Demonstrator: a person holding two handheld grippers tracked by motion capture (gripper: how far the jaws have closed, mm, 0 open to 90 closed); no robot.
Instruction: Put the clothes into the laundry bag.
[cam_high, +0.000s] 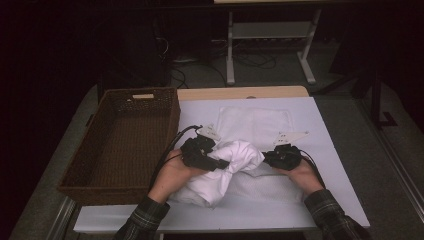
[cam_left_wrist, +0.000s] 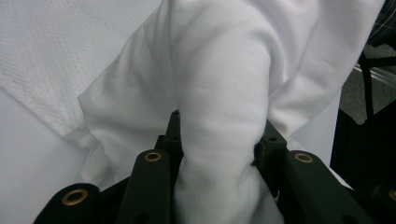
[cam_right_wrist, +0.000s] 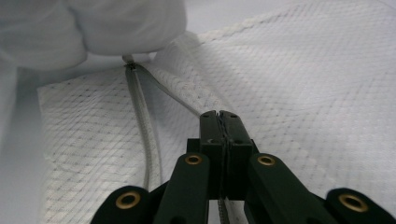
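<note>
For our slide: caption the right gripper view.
Right gripper shut on mesh bag's zipper edge, white cloth beyond.

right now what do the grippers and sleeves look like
Both grippers, left gripper and right gripper, are black, each topped by a pale three-cornered plate and trailing a black cable. Brass-coloured rivets dot the black fingers. The person wears dark plaid sleeves.

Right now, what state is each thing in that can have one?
Left gripper: shut on the garment.
Right gripper: shut on the mesh bag's zipper edge.
Garment: bunched, lifted at the grip, partly resting on the mesh bag.
Mesh bag: flat on the table, zipper open.
Basket: upright, empty.
Towel: folded flat.
</note>
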